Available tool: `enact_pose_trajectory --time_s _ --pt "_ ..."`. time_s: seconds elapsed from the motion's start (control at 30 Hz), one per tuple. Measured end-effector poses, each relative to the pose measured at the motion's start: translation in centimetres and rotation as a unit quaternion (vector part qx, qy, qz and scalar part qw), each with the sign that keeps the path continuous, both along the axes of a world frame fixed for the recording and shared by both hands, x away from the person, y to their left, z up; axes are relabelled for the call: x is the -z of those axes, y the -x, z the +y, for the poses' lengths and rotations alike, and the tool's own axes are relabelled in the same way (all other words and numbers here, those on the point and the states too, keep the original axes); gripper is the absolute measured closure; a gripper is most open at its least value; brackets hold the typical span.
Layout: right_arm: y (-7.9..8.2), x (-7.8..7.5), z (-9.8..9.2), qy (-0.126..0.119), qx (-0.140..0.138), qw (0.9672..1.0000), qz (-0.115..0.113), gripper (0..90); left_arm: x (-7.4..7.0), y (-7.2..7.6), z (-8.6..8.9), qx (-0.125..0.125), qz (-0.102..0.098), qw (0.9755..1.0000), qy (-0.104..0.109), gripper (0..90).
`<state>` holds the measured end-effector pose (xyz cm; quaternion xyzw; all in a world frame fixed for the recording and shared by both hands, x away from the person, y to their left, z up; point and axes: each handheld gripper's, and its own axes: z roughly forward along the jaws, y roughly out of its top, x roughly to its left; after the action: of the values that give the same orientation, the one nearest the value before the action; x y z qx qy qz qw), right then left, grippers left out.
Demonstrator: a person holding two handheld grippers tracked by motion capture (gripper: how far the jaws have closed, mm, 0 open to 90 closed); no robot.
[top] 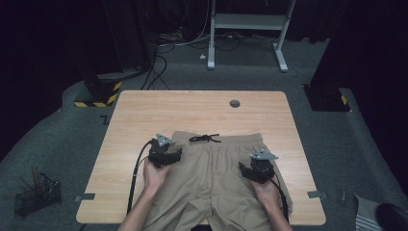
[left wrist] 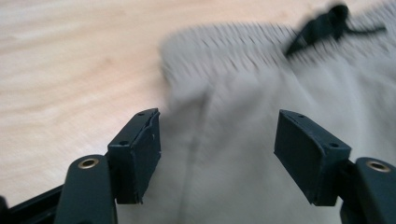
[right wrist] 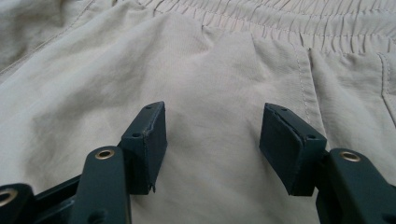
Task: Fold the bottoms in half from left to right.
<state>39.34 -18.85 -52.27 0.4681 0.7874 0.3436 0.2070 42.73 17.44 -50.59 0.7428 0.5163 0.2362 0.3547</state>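
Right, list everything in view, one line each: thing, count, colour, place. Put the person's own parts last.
shorts: one, khaki, flat on the near half of the table, waistband away from the person.
drawstring: one, black, knotted at the middle of the waistband.
table: one, light wood, centre of the floor.
grommet: one, grey, near the table's far edge.
wire basket: one, black, on the floor at left.
white frame: one, on the floor beyond the table.
left claw: one, black, open over the shorts' left side near the waistband.
right claw: one, black, open over the shorts' right side.
hands: two, each holding a claw.
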Motion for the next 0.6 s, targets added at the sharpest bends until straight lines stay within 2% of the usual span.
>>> enact_pose_trajectory --time_s 0.13,0.2,0.23,0.3,0.37,0.43,0.53,0.6 --pt "0.0 0.0 0.0 0.0 0.0 1.0 0.0 40.9 0.1 -1.3 0.0 0.013 -0.001 0.9998 -0.016 37.7" --pt "0.0 0.0 0.0 0.0 0.0 1.0 0.0 40.9 0.5 -2.3 0.1 0.011 0.005 0.9999 -0.011 38.4" --pt "0.0 0.0 0.0 0.0 0.0 1.0 0.0 40.9 0.5 -2.3 0.1 0.011 0.005 0.9999 -0.011 37.8" --pt "0.0 0.0 0.0 0.001 0.0 1.0 -0.001 40.8 0.8 -2.9 0.4 -0.001 0.024 0.9997 0.007 34.7" --pt "0.0 0.0 0.0 0.001 0.0 1.0 -0.001 40.8 1.1 -3.1 0.7 -0.001 0.037 0.9992 0.016 30.6" --pt "0.0 0.0 0.0 0.001 0.0 1.0 -0.001 40.8 1.5 -3.2 0.7 0.006 0.04 0.9992 0.006 29.6" --pt "0.0 0.0 0.0 0.003 -0.001 1.0 -0.002 40.7 1.7 -3.0 0.6 0.012 0.032 0.9993 -0.011 29.0" --pt "0.1 0.0 0.1 0.007 0.0 1.0 -0.005 40.6 1.6 -2.8 0.6 0.018 0.03 0.9993 -0.014 33.9"
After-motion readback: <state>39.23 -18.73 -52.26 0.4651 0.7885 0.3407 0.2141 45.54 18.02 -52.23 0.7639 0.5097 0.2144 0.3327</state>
